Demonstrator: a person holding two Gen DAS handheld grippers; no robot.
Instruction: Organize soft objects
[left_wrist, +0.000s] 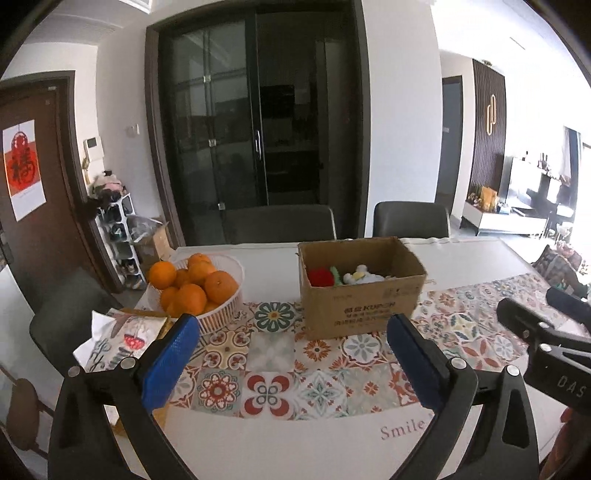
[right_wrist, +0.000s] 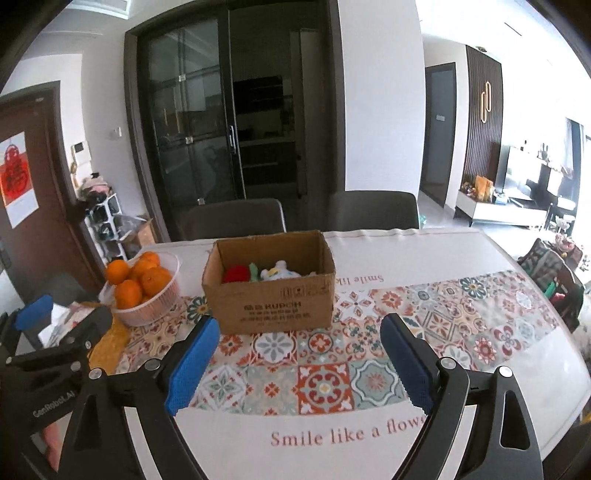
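Although both grippers hang above the near edge of the table, neither has anything in it: the left gripper (left_wrist: 291, 354) stands with its blue pads spread wide over the patterned tablecloth (left_wrist: 273, 380), and the right gripper (right_wrist: 299, 358) is likewise spread wide with only cloth showing between its fingers. No earlier view is on hand, so only the present layout can be judged. The soft toys sit inside the open cardboard box (right_wrist: 273, 306), which stands on the cloth near the middle of the table, just beside a white basket of oranges (left_wrist: 218, 291). In the left wrist view a red plush piece (left_wrist: 320, 277), a bit of green and a pale white-and-yellow plush toy (left_wrist: 360, 276) lie together at the bottom of the box, below its rim. Nowhere on the visible cloth does a loose soft object remain; the surface around the box is bare apart from the basket and some printed paper packaging (left_wrist: 122, 332) at the left edge. By that showing the gathering looks finished or very nearly so. What may be left is small: a check for stray toys outside the cameras' field, which cannot be ruled out, and perhaps a tidying of the box.
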